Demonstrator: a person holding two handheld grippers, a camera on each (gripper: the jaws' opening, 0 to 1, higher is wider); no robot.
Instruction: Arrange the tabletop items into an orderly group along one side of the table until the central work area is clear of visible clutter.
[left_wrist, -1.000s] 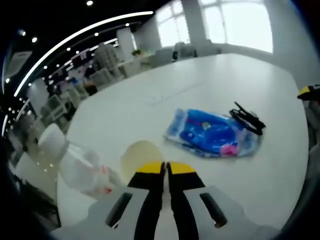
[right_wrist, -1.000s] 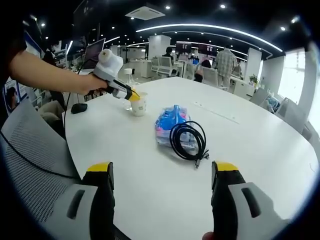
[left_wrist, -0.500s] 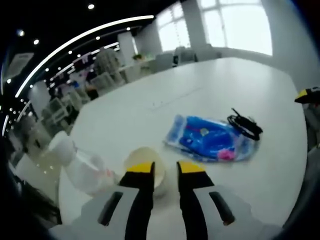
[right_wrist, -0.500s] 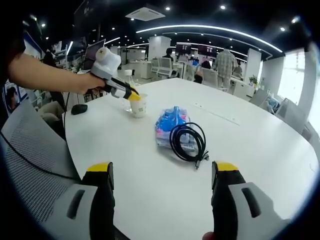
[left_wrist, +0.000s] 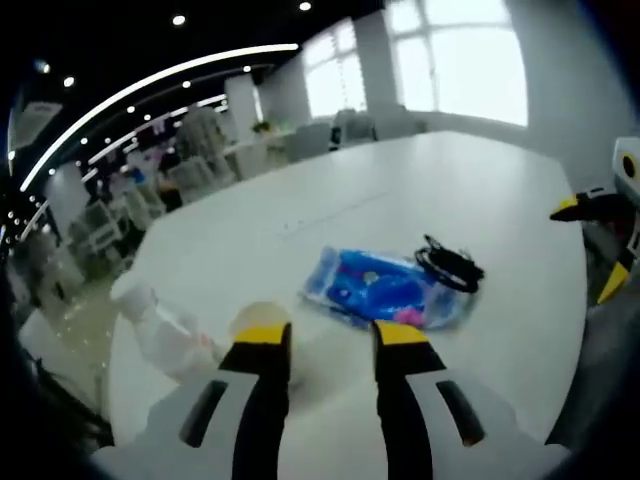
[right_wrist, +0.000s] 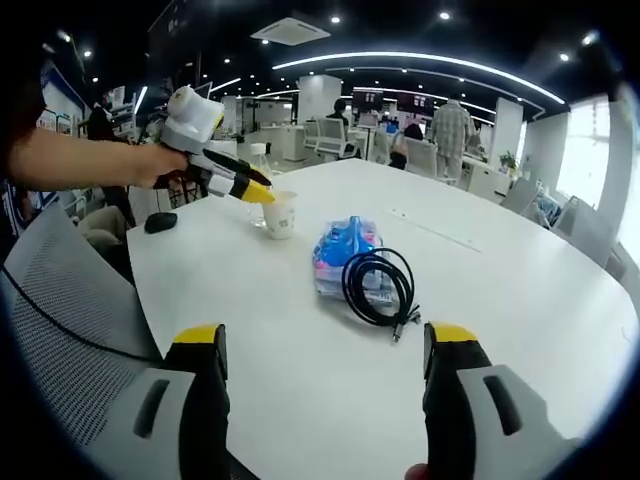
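A cream paper cup (left_wrist: 256, 318) stands on the white table (left_wrist: 430, 190), partly hidden behind my left gripper's left jaw. My left gripper (left_wrist: 330, 335) is open with nothing between its jaws. It also shows in the right gripper view as the left gripper (right_wrist: 257, 192), held by a hand just above and left of the cup (right_wrist: 279, 215). A blue packet (right_wrist: 345, 248) lies mid-table, and a coiled black cable (right_wrist: 378, 282) rests on its near end. My right gripper (right_wrist: 325, 335) is open and empty, well short of the cable.
A clear plastic bottle (left_wrist: 160, 328) lies left of the cup; in the right gripper view the bottle (right_wrist: 259, 156) is behind it. A black mouse (right_wrist: 160, 221) sits near the table's left edge. A grey mesh chair (right_wrist: 55, 300) stands close by. Desks and people fill the background.
My left gripper went from shut at the cup to open, and has drawn back and up from the cup. The right gripper has stayed put.
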